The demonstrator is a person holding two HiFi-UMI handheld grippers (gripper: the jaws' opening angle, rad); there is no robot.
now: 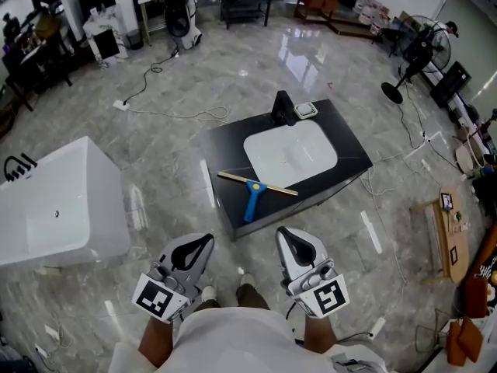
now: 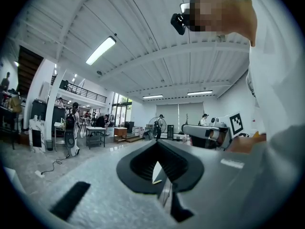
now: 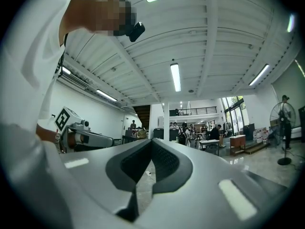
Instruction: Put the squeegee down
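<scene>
Vanity counter point(image 1: 345, 142): black, with a white basin point(image 1: 291, 152).
Squeegee point(image 1: 255, 193): blue handle, lying flat on the counter in front of the basin, untouched.
Left gripper point(image 1: 200, 245): jaws together, empty.
Right gripper point(image 1: 291, 239): jaws together, empty.
Progress: apparently done, 0 steps left.

Squeegee point(image 1: 255, 187) on surface point(image 1: 225, 152), just in front of basin point(image 1: 290, 154). Faucet point(image 1: 282, 109) and small tray point(image 1: 305, 110) behind basin. Bathtub point(image 1: 54, 208) on floor, well left of basin.
</scene>
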